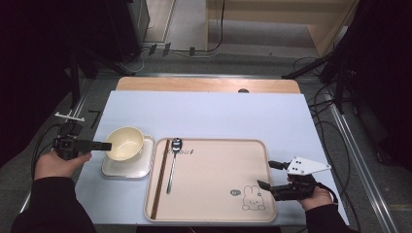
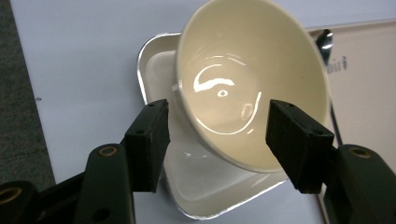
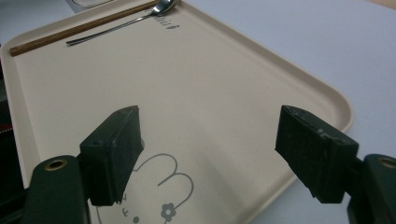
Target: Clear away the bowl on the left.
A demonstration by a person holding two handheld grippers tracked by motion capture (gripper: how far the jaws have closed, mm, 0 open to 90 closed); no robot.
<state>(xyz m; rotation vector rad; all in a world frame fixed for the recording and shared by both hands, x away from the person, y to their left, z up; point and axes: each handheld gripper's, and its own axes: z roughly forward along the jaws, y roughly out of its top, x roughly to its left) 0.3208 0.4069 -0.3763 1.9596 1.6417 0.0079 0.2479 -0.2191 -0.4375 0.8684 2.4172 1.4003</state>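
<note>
- The bowl (image 1: 125, 143) is cream and empty; it sits in a square white dish (image 1: 127, 166), tipped so that its mouth faces the left gripper (image 1: 103, 146).
- In the left gripper view the bowl (image 2: 252, 84) leans on the dish (image 2: 210, 191), its near rim between the two jaws; the jaws are spread and I cannot see either pad pressing on the rim.
- The dish lies on the desk (image 1: 218, 114) just left of the tray (image 1: 209, 213), its edge close against the tray's left rim.
- The tray is beige, with a rabbit drawing (image 1: 253, 198) in its near right corner.
- Inside the tray, along its left side, lie the chopsticks (image 1: 161, 177) and, just right of them, a spoon (image 1: 173, 165) with its head at the tray's far edge.
- The rest of the tray floor is bare.
- The right gripper (image 1: 266, 175) hovers at the tray's right rim, beside the rabbit, well away from the bowl.
- In the right gripper view its jaws stand wide apart with nothing between them, above the tray (image 3: 299, 79) and the rabbit drawing (image 3: 159, 186); the spoon (image 3: 126, 23) and chopsticks (image 3: 79, 28) show at the tray's far end.
</note>
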